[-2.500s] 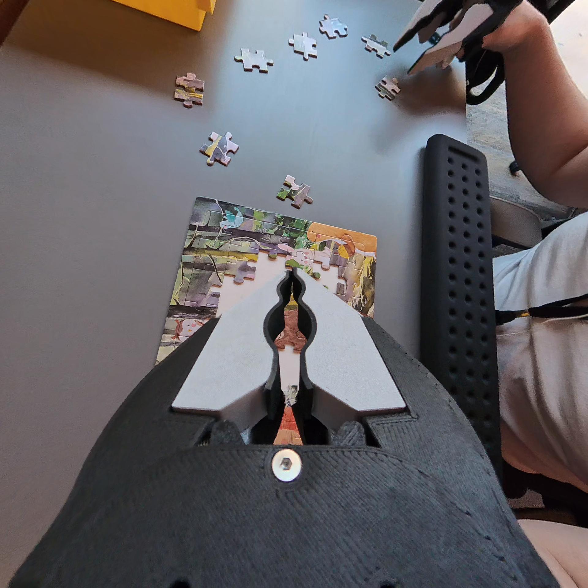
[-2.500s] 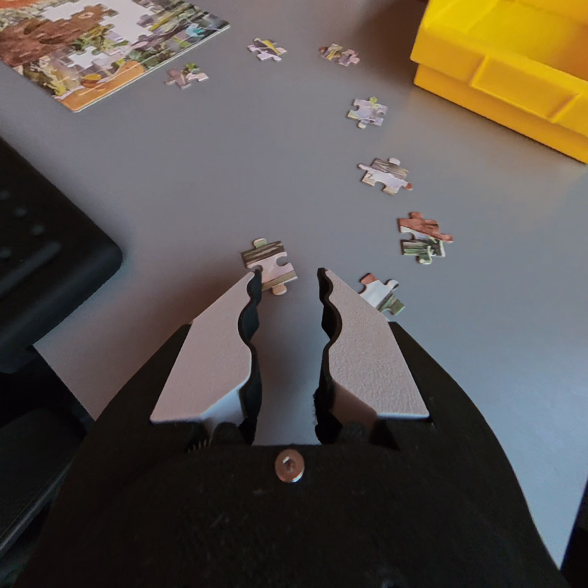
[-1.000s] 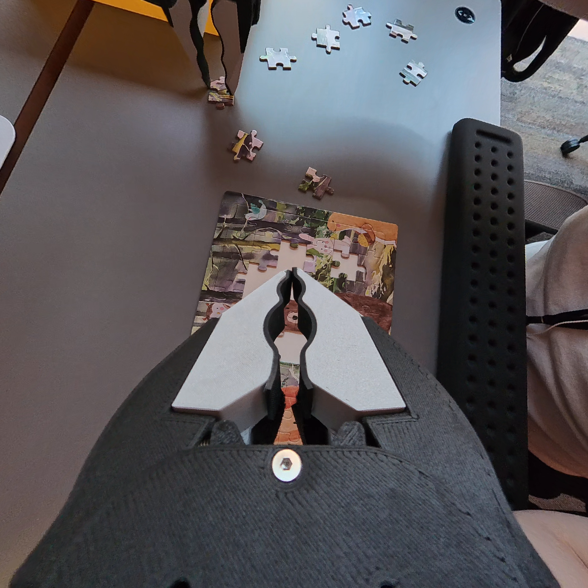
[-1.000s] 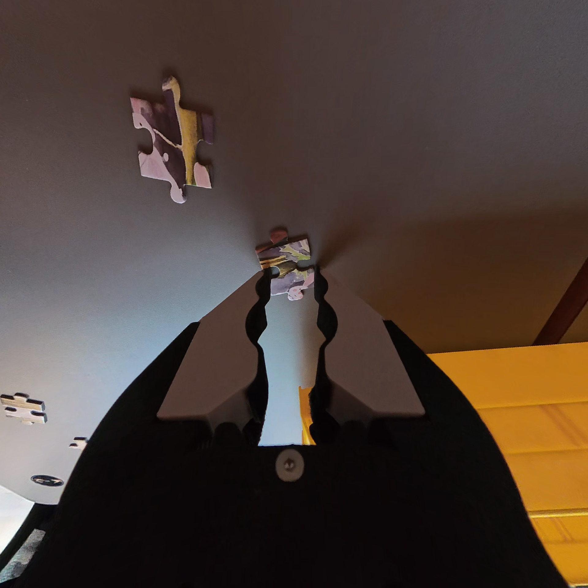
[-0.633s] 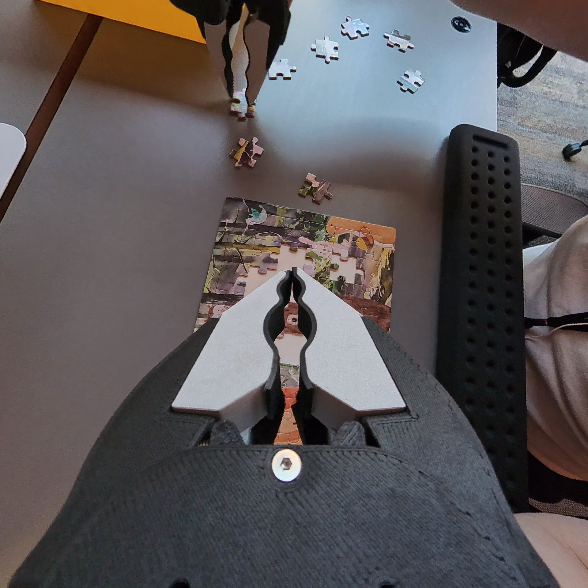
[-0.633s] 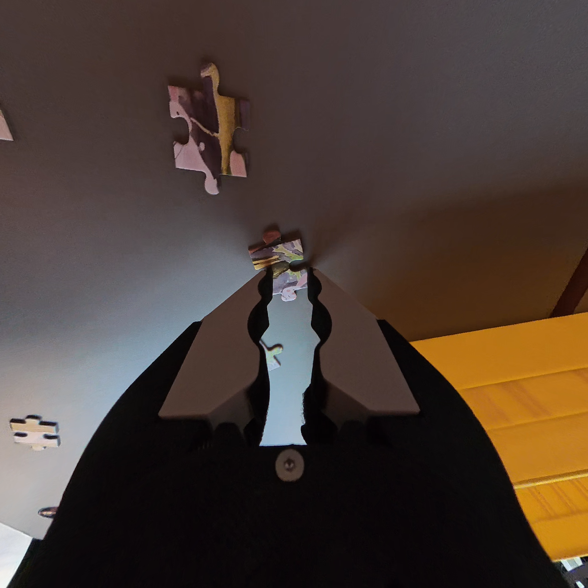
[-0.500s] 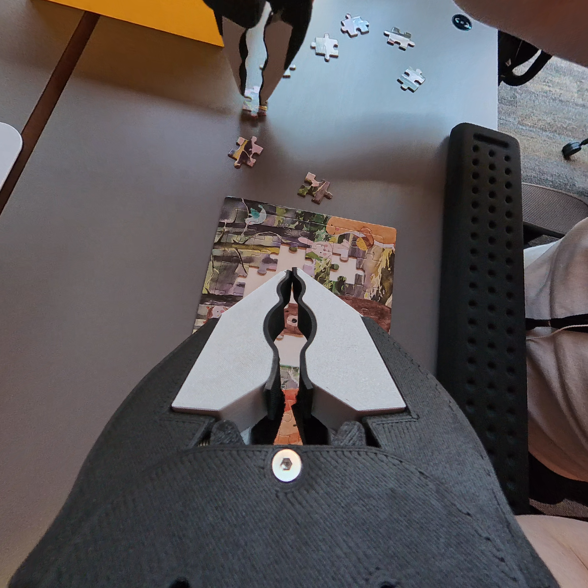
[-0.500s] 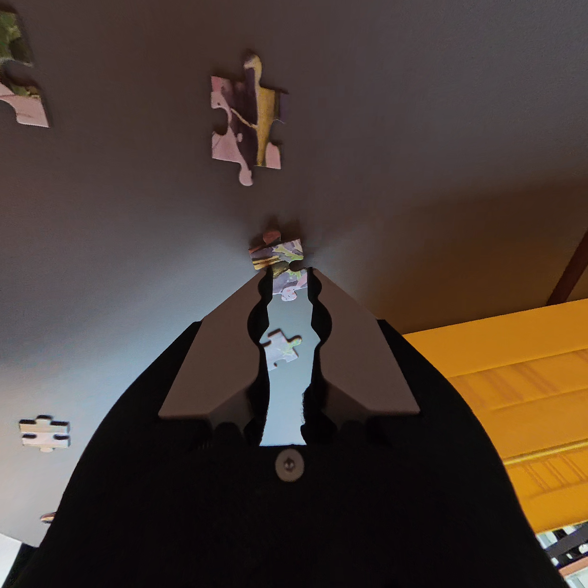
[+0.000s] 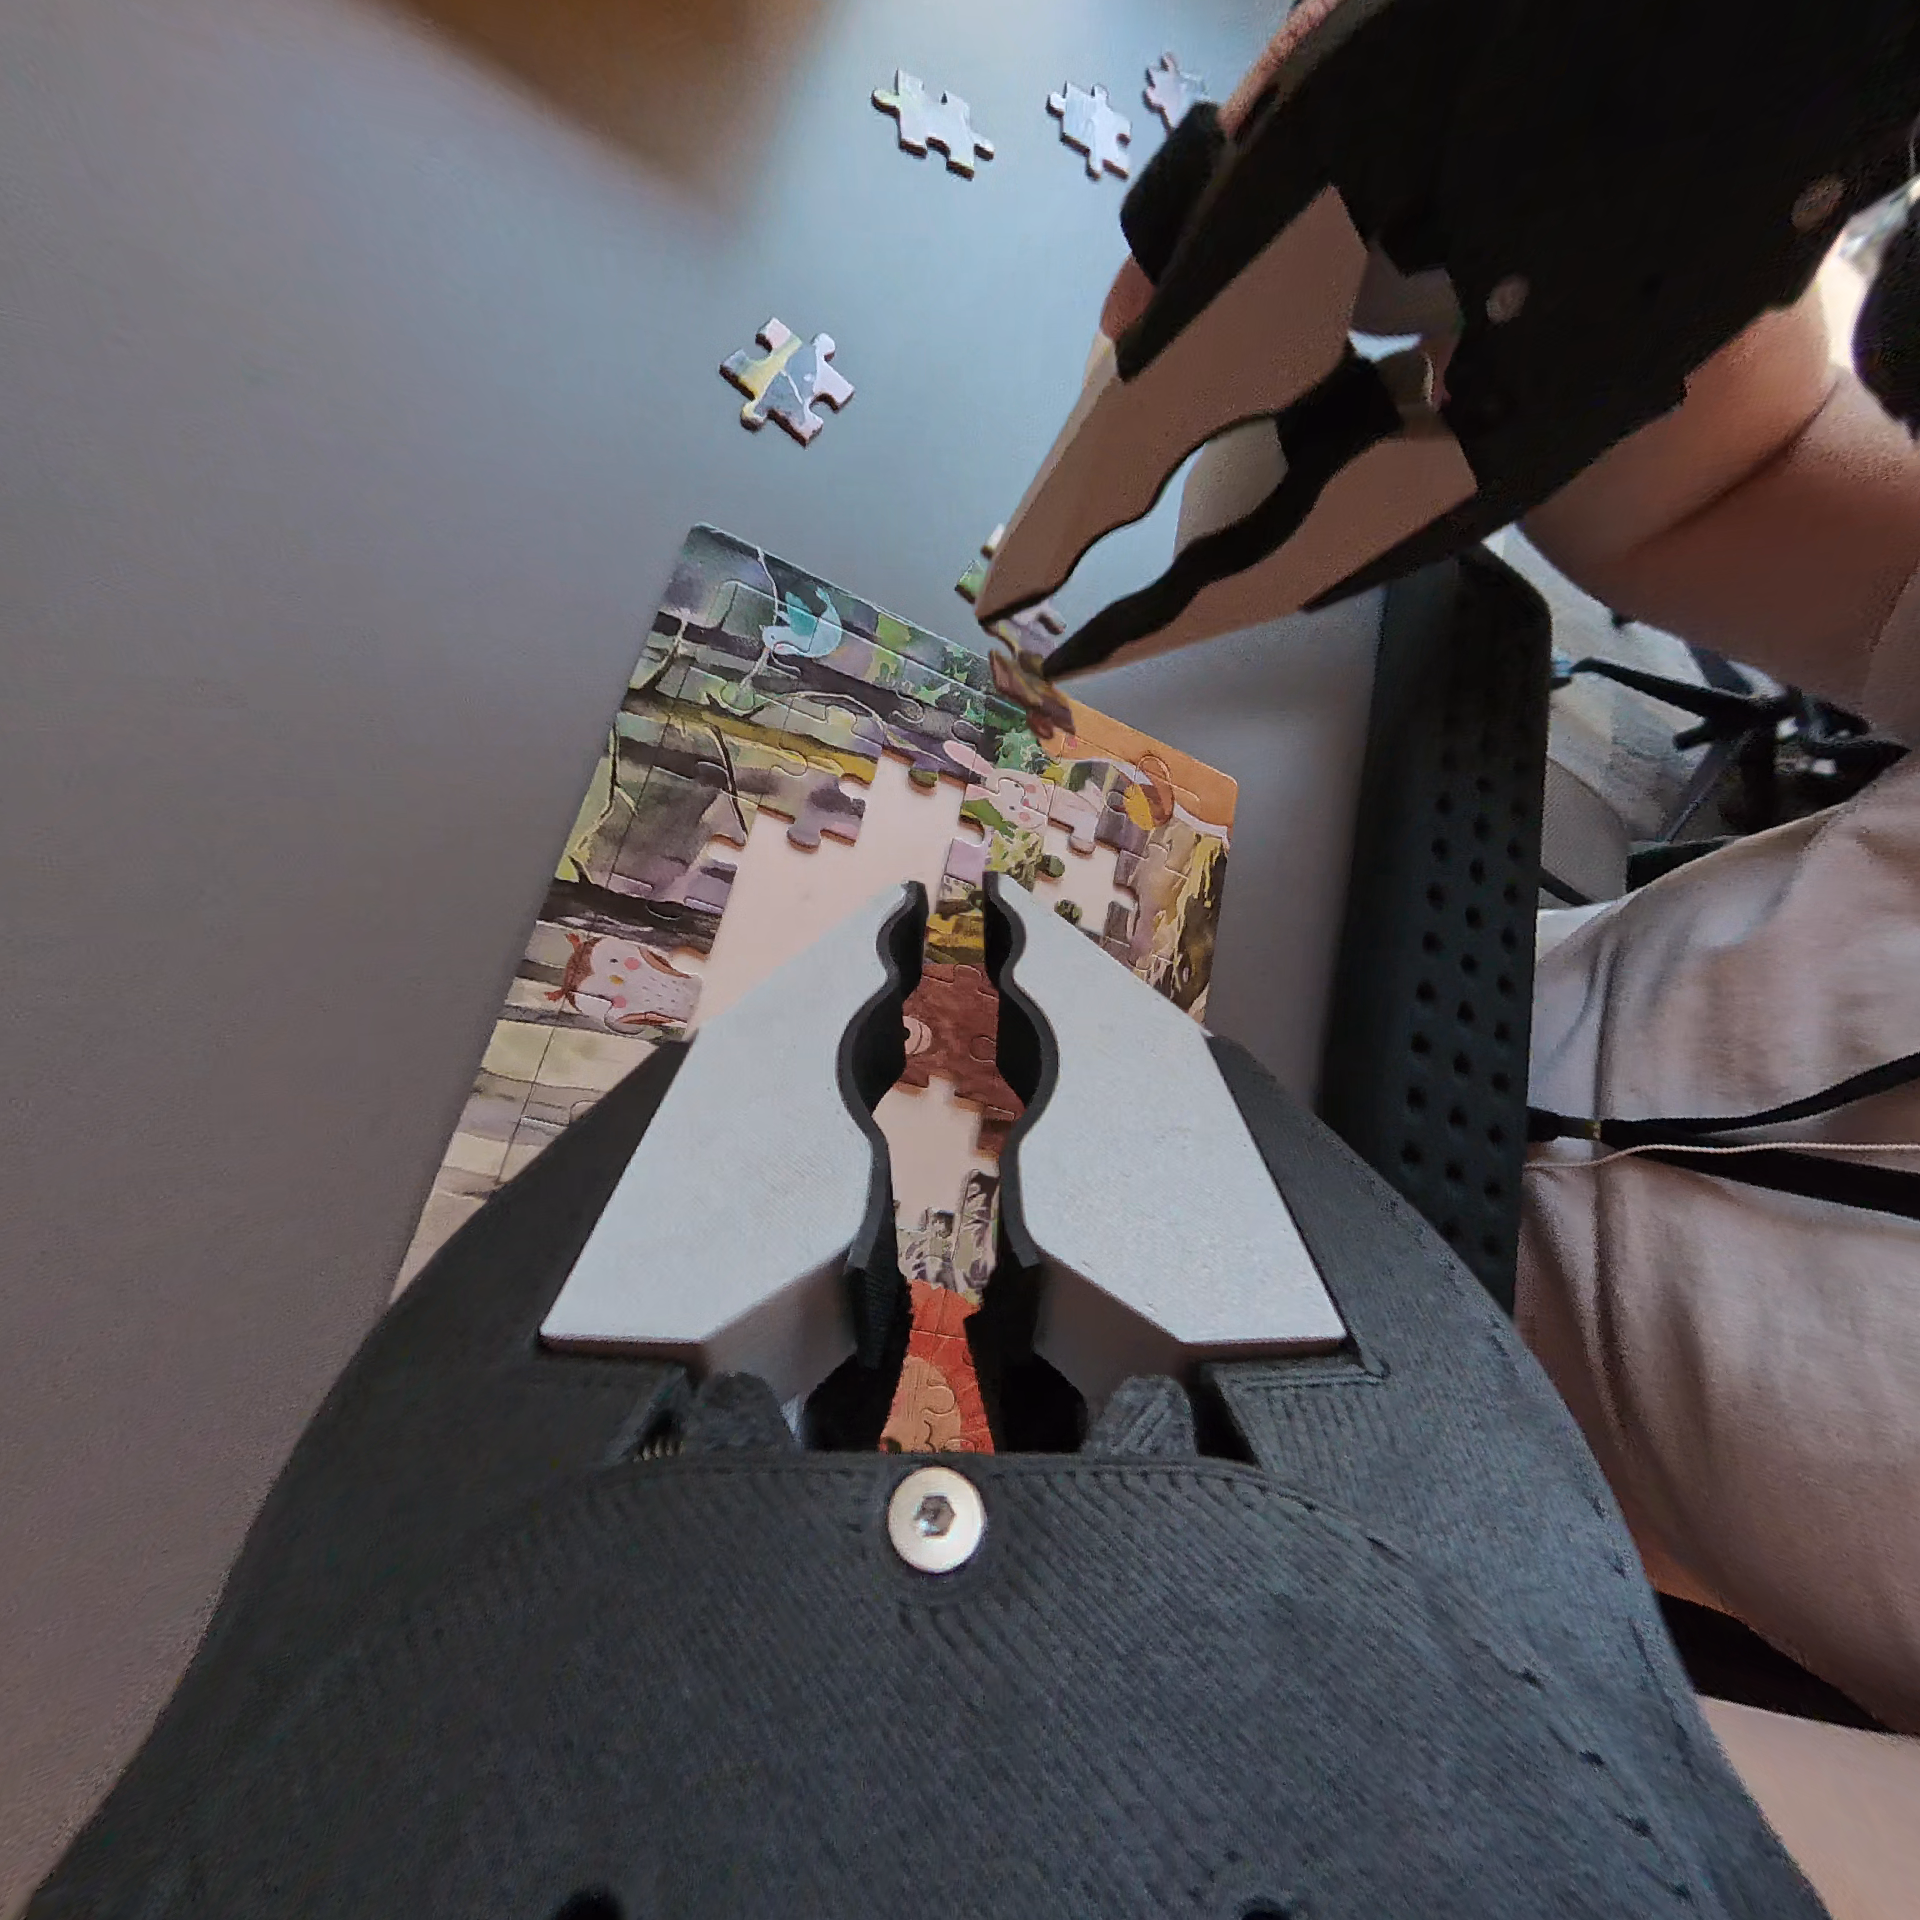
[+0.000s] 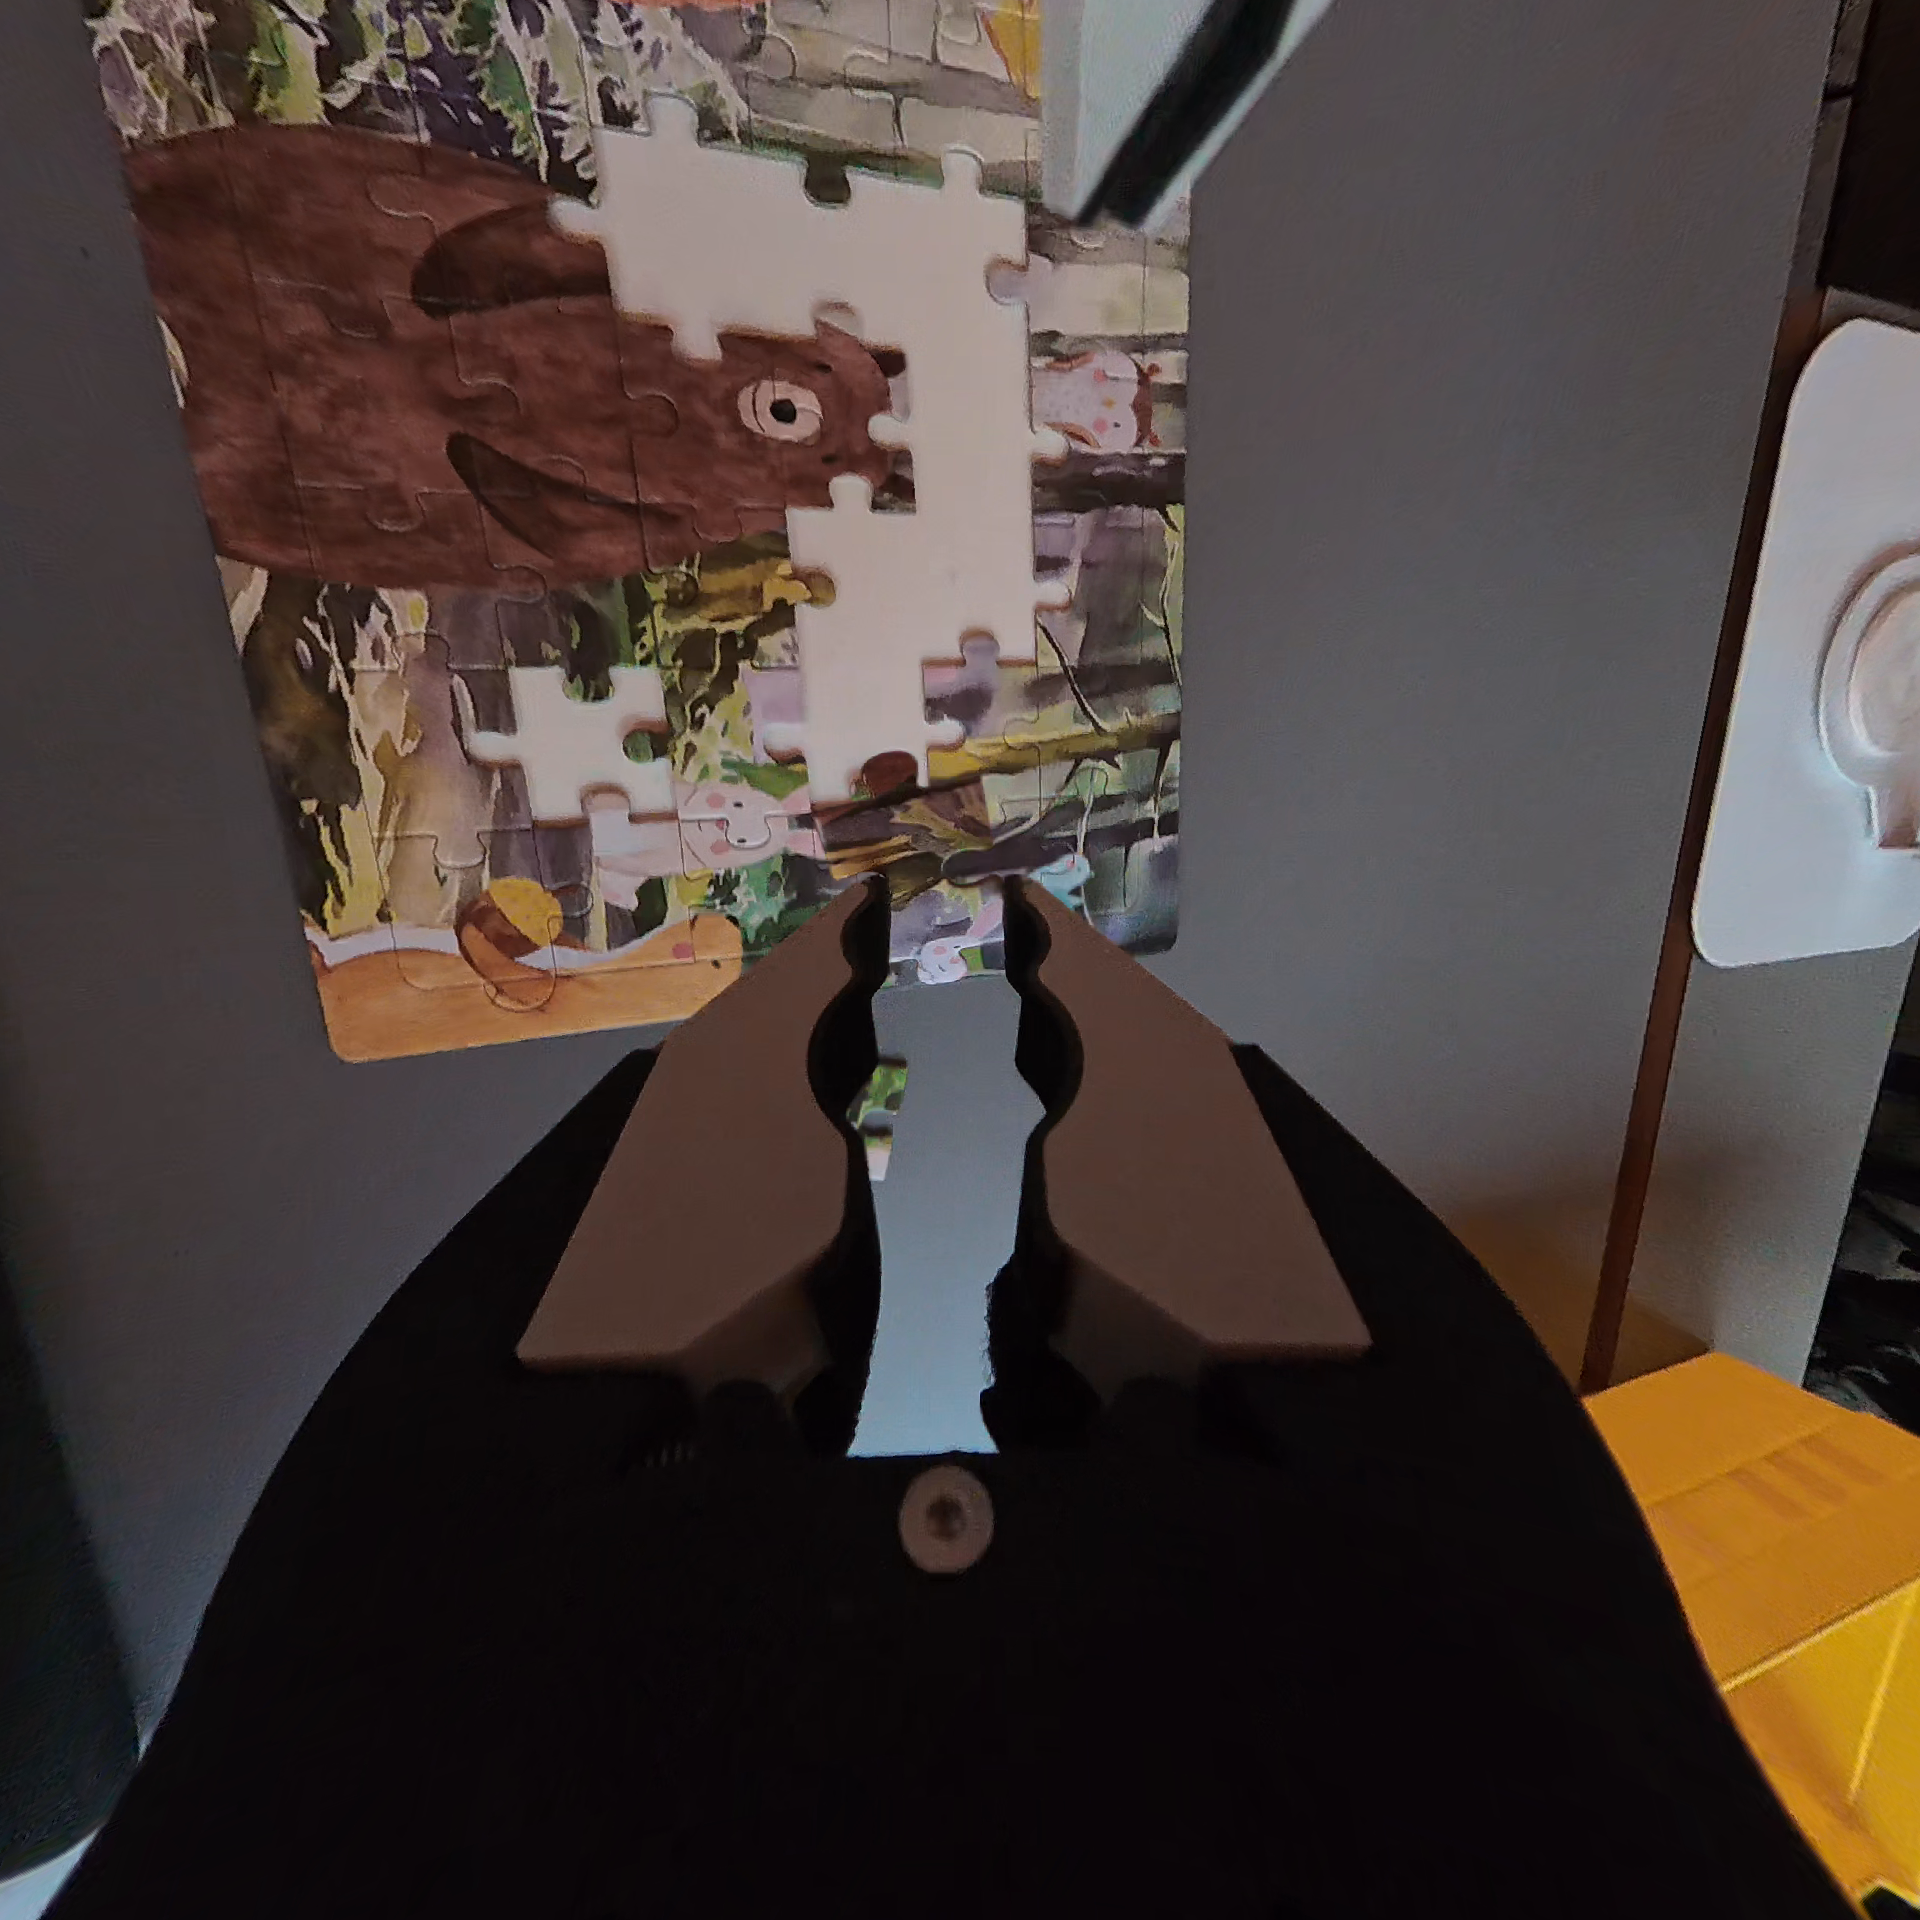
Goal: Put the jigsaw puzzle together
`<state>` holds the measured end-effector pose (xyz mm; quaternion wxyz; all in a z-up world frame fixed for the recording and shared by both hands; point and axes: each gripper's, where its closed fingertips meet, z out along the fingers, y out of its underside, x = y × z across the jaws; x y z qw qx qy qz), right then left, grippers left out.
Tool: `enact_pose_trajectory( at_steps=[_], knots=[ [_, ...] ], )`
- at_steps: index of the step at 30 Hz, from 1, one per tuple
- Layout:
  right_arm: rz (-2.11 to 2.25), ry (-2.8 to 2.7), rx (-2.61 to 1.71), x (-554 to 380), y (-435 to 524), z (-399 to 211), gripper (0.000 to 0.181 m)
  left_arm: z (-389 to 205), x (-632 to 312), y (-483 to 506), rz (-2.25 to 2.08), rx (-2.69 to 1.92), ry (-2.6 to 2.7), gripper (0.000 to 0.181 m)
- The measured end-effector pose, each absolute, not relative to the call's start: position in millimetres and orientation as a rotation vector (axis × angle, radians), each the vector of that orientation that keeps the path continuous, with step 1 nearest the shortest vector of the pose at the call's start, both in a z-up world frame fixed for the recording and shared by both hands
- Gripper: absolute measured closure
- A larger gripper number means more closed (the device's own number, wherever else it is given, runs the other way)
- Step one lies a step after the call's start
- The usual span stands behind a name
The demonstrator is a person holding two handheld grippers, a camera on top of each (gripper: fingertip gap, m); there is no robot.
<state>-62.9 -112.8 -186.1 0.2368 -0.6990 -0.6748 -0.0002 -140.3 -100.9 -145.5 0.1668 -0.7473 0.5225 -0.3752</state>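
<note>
Yellow bin (image 10: 1766, 1538) beside right tool (image 10: 943, 883); contents hidden.

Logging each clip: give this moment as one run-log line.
right tongs: shut on loose multicoloured cardboard puzzle piece, over part-built picture puzzle board | left tongs: slightly apart, holding nothing, over board

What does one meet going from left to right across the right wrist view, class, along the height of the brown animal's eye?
Bare grey tabletop → partly finished jigsaw puzzle board → grey tabletop again → thin dark brown strip at the table's edge → white moulded plastic plate.
</note>
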Motion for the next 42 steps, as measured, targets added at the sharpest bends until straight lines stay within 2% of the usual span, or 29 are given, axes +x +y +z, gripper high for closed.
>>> enact_pose_trajectory(
  at_steps=[4, 6, 7, 18, 27, 42],
  knots=[
    [0.033, -1.834, -1.886, -90, -114, -189, 0.161, -156, -134, -96, -1.209, -2.169, 1.408, 0.163],
    [0.072, -1.806, -1.880, -102, -114, -188, 0.161, -162, -129, -91, -1.305, -2.230, 1.317, 0.144],
    [0.087, -1.806, -1.881, -107, -116, -189, 0.161, -166, -128, -88, -1.346, -2.263, 1.270, 0.142],
    [0.079, -1.862, -1.979, -126, -109, -219, 0.161, -182, -140, -78, -1.407, -2.345, 1.186, 0.151],
    [0.033, -1.896, -2.111, -121, -106, -241, 0.161, -185, -145, -75, -1.386, -2.367, 1.179, 0.152],
    [0.128, -1.811, -2.223, -122, -104, -243, 0.160, -185, -145, -80, -1.394, -2.349, 1.238, 0.148]
  ],
)
